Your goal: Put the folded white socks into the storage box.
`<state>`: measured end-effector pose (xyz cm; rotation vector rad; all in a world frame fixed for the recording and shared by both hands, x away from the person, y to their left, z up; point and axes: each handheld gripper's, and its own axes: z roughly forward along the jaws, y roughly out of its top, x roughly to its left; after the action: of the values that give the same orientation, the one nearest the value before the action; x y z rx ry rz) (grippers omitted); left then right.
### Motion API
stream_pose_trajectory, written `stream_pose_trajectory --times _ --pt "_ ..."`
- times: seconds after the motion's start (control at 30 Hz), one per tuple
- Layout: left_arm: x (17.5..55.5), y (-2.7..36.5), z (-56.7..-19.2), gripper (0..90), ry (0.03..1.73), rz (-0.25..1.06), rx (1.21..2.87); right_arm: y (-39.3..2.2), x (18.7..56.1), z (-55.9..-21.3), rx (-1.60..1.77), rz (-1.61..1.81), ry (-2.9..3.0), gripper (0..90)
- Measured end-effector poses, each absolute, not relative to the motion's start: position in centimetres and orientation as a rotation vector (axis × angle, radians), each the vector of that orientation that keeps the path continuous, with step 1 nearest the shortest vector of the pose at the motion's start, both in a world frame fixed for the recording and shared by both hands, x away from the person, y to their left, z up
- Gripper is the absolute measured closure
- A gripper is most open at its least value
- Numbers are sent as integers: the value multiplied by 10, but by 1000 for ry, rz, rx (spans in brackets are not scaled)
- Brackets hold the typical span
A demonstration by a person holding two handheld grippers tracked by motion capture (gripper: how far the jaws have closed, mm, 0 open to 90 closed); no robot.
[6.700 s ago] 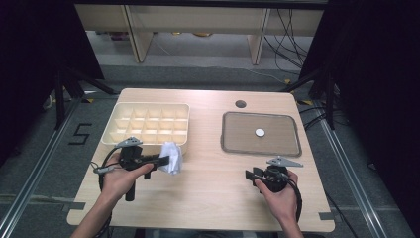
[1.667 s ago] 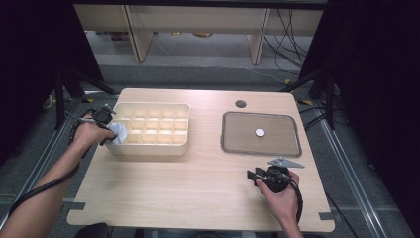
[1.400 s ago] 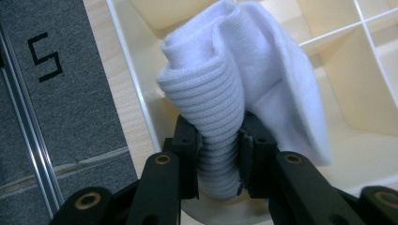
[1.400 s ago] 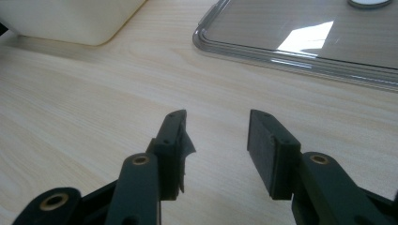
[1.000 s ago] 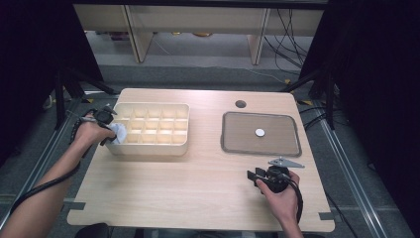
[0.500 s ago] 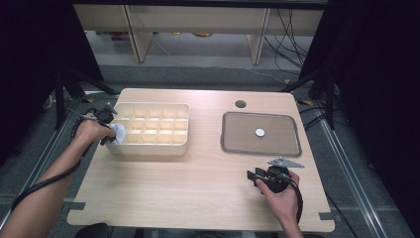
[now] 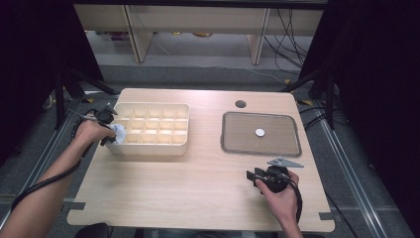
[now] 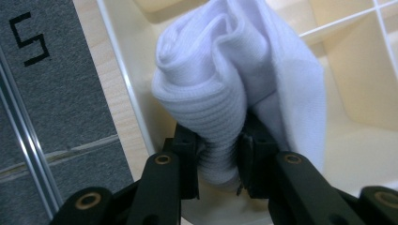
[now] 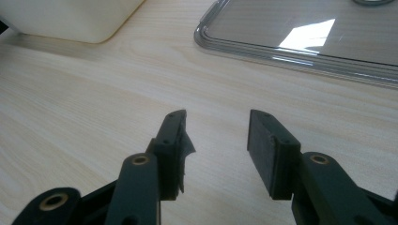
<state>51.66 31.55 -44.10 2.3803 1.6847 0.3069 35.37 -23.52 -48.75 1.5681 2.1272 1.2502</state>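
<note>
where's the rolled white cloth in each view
high view: the rolled white ribbed cloth sits at the left end of the cream plastic divided box, held by the left hand-held gripper.
left gripper view: cloth at centre, pinched between the black jaws, over the box.
right gripper view: no cloth to place here.
shared landmark: the cream box.

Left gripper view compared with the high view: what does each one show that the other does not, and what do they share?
The left gripper view alone shows the ribbed knit of the white sock, the pads pressing on its fold, and a black mark on the grey floor.

The high view alone shows the right hand-held gripper with open jaws low over the wooden table, and the grey tray with a small white disc.

Both show the left hand-held gripper holding the sock at the left end of the cream divided box.
</note>
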Motion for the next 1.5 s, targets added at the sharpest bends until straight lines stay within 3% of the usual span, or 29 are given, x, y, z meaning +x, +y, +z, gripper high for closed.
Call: stream_pose_trajectory --times 1.1,1.17,1.27,1.5 --pt "503 322 -404 479 1586 389 2156 -238 355 -486 1543 1256 2153 565" --pt "501 319 -398 501 1560 426 2136 -238 355 -486 1543 1257 2153 565" --pt "498 312 -394 638 1531 424 2167 -238 355 -487 1544 1254 2155 565" --pt "507 303 -414 809 1543 395 2255 -237 355 -488 1540 1257 2151 567"
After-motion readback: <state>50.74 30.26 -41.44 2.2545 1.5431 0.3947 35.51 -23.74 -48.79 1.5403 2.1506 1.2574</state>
